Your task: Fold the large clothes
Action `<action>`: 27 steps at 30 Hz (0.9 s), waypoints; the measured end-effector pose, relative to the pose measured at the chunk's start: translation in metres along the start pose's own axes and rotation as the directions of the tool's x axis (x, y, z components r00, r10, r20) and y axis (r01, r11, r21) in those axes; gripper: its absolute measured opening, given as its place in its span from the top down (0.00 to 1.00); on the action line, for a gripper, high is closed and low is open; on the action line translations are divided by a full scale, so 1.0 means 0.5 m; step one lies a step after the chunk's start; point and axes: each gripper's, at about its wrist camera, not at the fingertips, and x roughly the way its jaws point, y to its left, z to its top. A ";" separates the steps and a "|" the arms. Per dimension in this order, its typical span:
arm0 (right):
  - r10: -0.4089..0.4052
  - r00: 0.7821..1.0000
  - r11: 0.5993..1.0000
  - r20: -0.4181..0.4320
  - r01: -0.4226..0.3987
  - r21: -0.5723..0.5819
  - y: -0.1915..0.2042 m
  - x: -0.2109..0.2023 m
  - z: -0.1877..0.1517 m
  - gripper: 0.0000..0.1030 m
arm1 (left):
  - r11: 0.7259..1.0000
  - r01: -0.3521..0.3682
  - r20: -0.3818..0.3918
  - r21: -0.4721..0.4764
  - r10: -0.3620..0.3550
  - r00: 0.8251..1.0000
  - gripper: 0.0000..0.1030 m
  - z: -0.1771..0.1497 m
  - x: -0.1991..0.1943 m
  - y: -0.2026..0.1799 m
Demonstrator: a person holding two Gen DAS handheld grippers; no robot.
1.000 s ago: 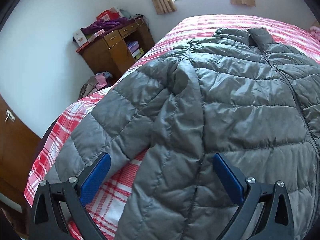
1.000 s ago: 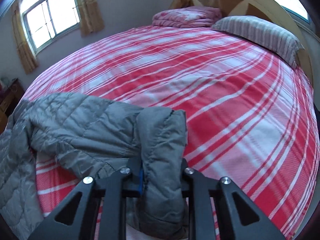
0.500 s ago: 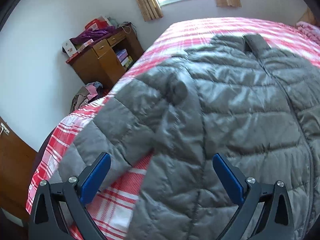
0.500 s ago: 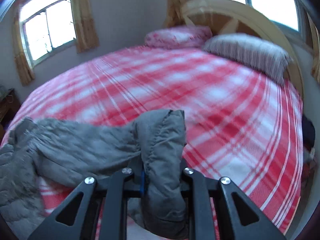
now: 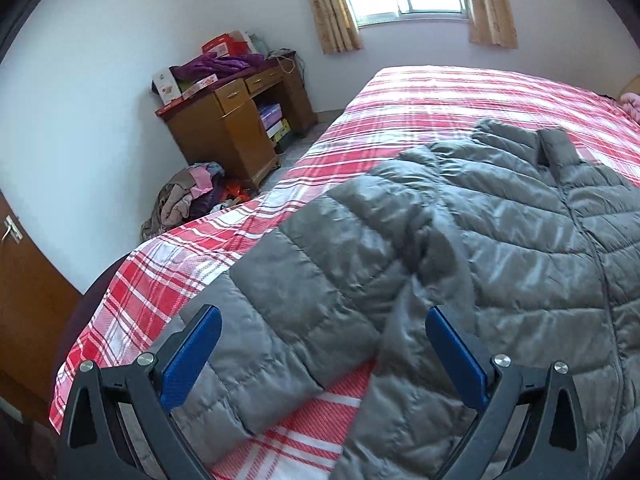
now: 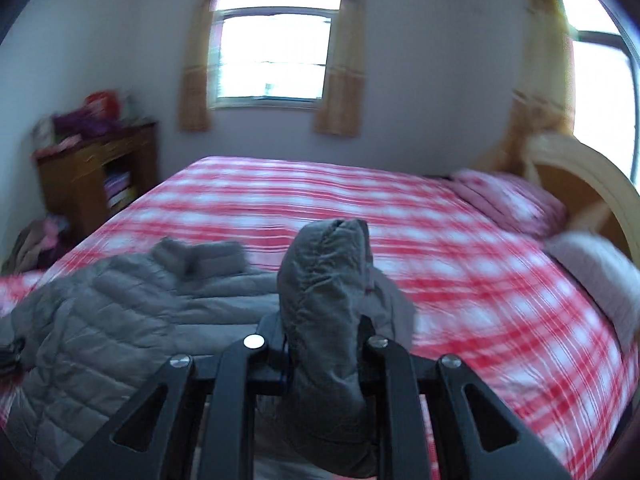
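Between right gripper [image 6: 320, 344] fingers, unlabelled jacket sleeve [image 6: 324, 280].

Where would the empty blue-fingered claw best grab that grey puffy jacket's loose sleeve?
Probably at the sleeve's cuff end, which lies flat on the bedspread between the open left gripper's fingers. Come straight down from above and pinch across its width; the edge there is thin, free and unobstructed.
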 end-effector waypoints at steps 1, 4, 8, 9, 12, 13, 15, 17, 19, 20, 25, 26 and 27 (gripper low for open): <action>0.019 1.000 1.000 -0.005 -0.019 -0.020 0.033 0.010 -0.005 0.81 | 1.000 -0.004 -0.004 -0.006 0.004 1.000 0.01 0.000 0.006 0.006; 0.066 0.997 0.995 -0.032 -0.068 -0.075 0.123 0.052 -0.039 0.81 | 1.000 -0.016 -0.023 -0.018 0.016 1.000 0.01 -0.004 0.029 0.018; 0.110 0.990 0.986 -0.088 -0.120 -0.112 0.202 0.115 -0.092 0.77 | 1.000 -0.027 -0.061 -0.016 0.026 0.998 0.01 -0.014 0.059 0.024; 0.136 0.983 0.983 -0.122 -0.149 -0.106 0.214 0.134 -0.108 0.70 | 0.999 -0.029 -0.070 -0.014 0.028 0.997 0.01 -0.016 0.066 0.025; 0.193 0.965 0.974 -0.178 -0.210 -0.082 0.235 0.155 -0.141 0.29 | 0.998 -0.060 -0.073 -0.012 0.059 0.996 0.01 -0.015 0.069 0.027; 0.218 0.961 0.968 -0.170 -0.235 -0.084 0.239 0.143 -0.148 0.26 | 0.998 -0.065 -0.071 -0.020 0.063 0.995 0.01 -0.012 0.066 0.032; 0.254 0.956 0.954 -0.145 -0.272 -0.124 0.247 0.105 -0.157 0.26 | 0.997 -0.067 -0.067 -0.040 0.065 0.996 0.01 -0.003 0.056 0.037; 0.274 0.955 0.944 -0.115 -0.290 -0.156 0.242 0.065 -0.162 0.26 | 0.997 -0.057 -0.053 -0.055 0.054 0.997 0.01 0.016 0.034 0.035; 0.293 0.954 0.944 -0.067 -0.300 -0.137 0.206 0.022 -0.166 0.23 | 0.998 -0.040 -0.022 -0.054 0.039 0.999 0.01 0.032 0.007 0.020; 0.287 0.957 0.950 -0.044 -0.290 -0.115 0.187 0.012 -0.165 0.18 | 0.998 -0.021 -0.008 -0.052 0.020 1.000 0.01 0.042 -0.010 0.006; 0.150 0.989 0.989 -0.004 -0.150 0.017 0.059 0.014 -0.186 0.12 | 0.992 0.124 -0.015 -0.007 -0.124 0.992 0.01 0.077 -0.048 -0.100; 0.116 0.993 0.993 -0.021 -0.115 0.022 0.044 0.025 -0.195 0.12 | 0.988 0.154 -0.028 0.001 -0.154 0.988 0.01 0.082 -0.048 -0.135; 0.088 0.995 0.996 -0.042 -0.086 0.037 0.025 0.041 -0.208 0.12 | 0.985 0.173 -0.033 0.015 -0.173 0.984 0.01 0.083 -0.050 -0.163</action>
